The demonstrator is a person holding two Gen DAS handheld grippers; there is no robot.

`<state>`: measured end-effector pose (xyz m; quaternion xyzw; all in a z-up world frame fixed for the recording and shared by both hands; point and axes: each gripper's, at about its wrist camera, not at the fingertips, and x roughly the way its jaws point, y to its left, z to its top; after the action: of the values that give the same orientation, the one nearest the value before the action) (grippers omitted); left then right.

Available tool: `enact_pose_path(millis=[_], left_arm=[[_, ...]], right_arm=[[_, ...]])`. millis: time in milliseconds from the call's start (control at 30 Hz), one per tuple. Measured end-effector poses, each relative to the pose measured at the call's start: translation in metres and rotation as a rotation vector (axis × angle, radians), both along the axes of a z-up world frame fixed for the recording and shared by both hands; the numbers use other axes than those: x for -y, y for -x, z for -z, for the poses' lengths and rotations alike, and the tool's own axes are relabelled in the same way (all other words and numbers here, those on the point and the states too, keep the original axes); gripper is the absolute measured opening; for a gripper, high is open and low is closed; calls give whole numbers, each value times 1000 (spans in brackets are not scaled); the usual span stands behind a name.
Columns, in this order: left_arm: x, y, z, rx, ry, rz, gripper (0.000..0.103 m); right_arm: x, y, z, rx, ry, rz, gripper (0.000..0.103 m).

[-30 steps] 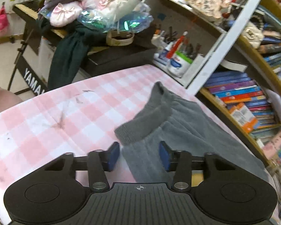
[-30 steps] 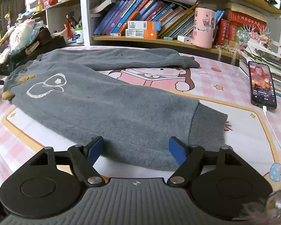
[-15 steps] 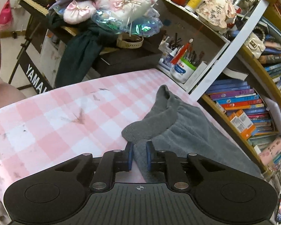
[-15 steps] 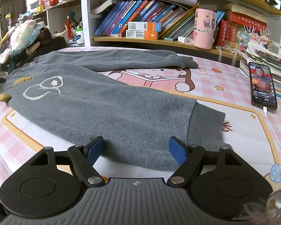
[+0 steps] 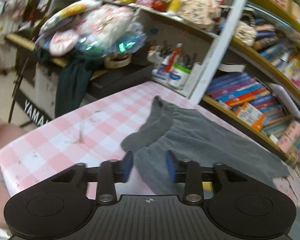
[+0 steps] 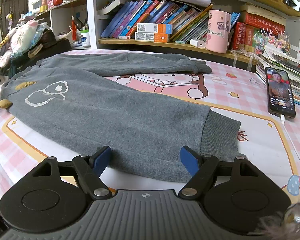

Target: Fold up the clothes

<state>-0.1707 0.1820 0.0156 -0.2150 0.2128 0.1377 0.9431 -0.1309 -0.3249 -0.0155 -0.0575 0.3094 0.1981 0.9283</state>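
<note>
Grey trousers (image 6: pixel 114 108) flat between both spread hand-held grippers, left (image 5: pixel 149 165) just opening, right (image 6: pixel 146 158); pens in white tub (image 5: pixel 179 76).

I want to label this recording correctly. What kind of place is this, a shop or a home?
Most likely a home, perhaps a child's room or study. Grey trousers lie on a pink cartoon tablecloth, beside crowded bookshelves and a keyboard piano piled with soft toys.

We count one pair of grey trousers (image 6: pixel 114 108) with two legs, one phone (image 6: pixel 280 94), one pink cup (image 6: pixel 219 31), two orange-and-white boxes (image 6: pixel 154 32) stacked on the shelf, and two claws (image 6: pixel 146 159).
</note>
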Motion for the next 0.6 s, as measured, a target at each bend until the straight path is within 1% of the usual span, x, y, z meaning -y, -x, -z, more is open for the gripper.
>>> enact_pose_path(millis=[33,67,133,200,233,300,367,600], left_arm=[[6,2,-2,4,-21,18,54],[11,2,-4,7,-43,37,58],[22,1,-5,5,-80,72,61],[31,1,-4,5,-101,99,68],[36,1,-4,6,-111,111,73],[43,1,-2,8,-126,134,76],[50,0,1,6,-137,154,82],[67,0,11,-9,-160,197,88]], right_arm=[[-1,1,0,1,-1,-1,75],[-1,1,-1,2,0,-2,75],[-2,2,-2,5,0,-5,75],[-3,2,-3,8,-2,-8,75],[-3,2,-3,10,-3,-9,76],[-3,2,-4,12,-3,-8,76],[-3,2,-5,14,-4,-8,76],[-3,-1,-4,13,-9,-6,78]])
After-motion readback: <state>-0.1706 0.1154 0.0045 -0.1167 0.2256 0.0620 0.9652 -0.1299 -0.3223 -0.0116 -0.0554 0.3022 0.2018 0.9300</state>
